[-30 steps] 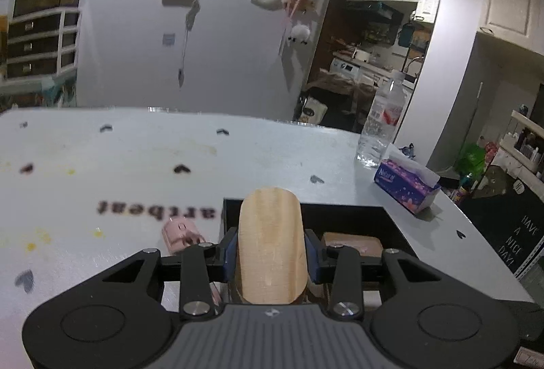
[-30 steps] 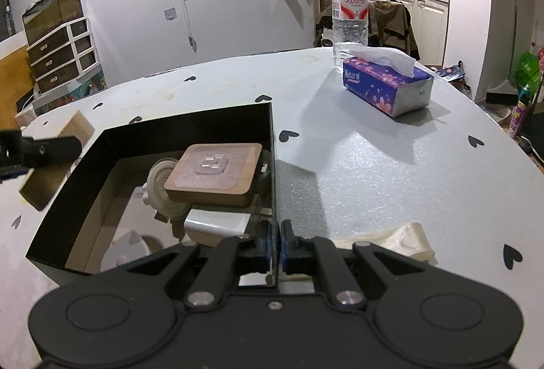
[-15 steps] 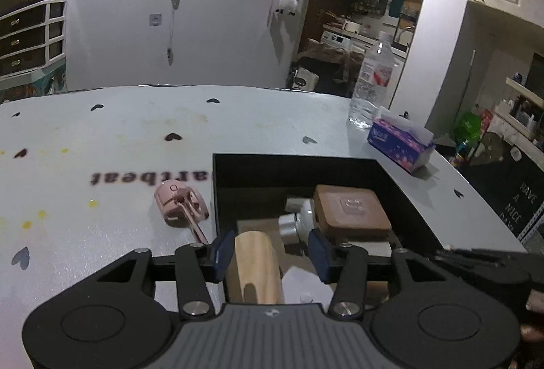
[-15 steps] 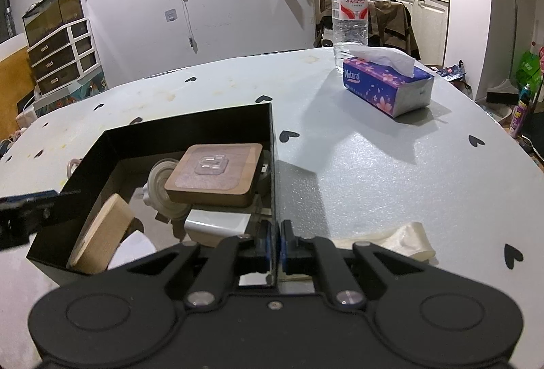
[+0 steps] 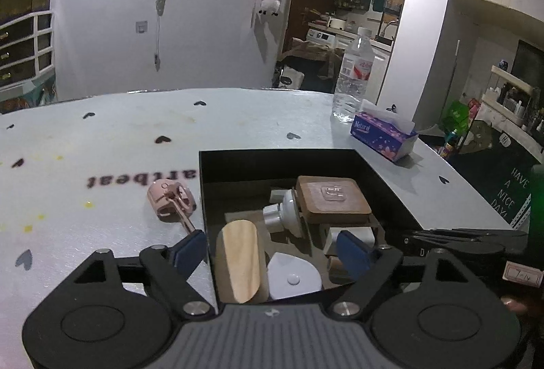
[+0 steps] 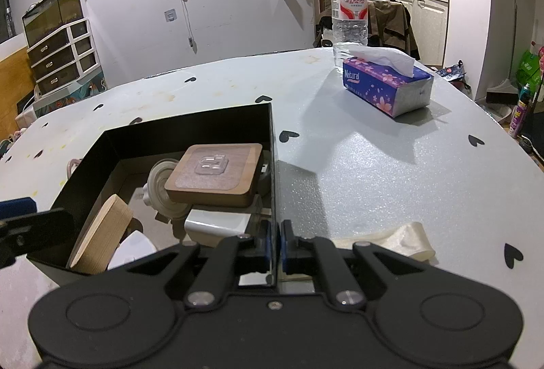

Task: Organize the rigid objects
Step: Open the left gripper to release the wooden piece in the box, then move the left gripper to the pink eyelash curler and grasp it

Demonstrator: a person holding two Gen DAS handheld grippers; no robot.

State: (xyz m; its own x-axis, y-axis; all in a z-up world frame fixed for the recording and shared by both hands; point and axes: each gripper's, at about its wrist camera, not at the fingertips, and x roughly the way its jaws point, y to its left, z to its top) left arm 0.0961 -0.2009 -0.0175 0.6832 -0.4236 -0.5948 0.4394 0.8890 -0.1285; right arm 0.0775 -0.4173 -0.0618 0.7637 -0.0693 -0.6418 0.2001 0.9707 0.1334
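Note:
A black open box [image 5: 272,161] [image 6: 190,127] stands on the white table. In it lie a square wooden coaster [image 5: 331,200] [image 6: 216,173], white round parts [image 5: 287,212], a white teardrop piece [image 5: 294,277] and an oval wooden block [image 5: 239,262] [image 6: 102,234] leaning at the near left. My left gripper [image 5: 272,255] is open above the box's near edge, the block lying free between its fingers. My right gripper [image 6: 273,243] is shut on the box's right wall. A pink clip-like object [image 5: 170,197] lies on the table left of the box.
A purple tissue box [image 5: 382,134] [image 6: 387,85] and a water bottle [image 5: 352,73] [image 6: 350,12] stand at the far right. A cream strip [image 6: 401,238] lies near my right gripper. The table edge curves down on the right.
My left gripper carried the wooden block down into the box and opened, letting it go. My right gripper stayed shut on the box wall.

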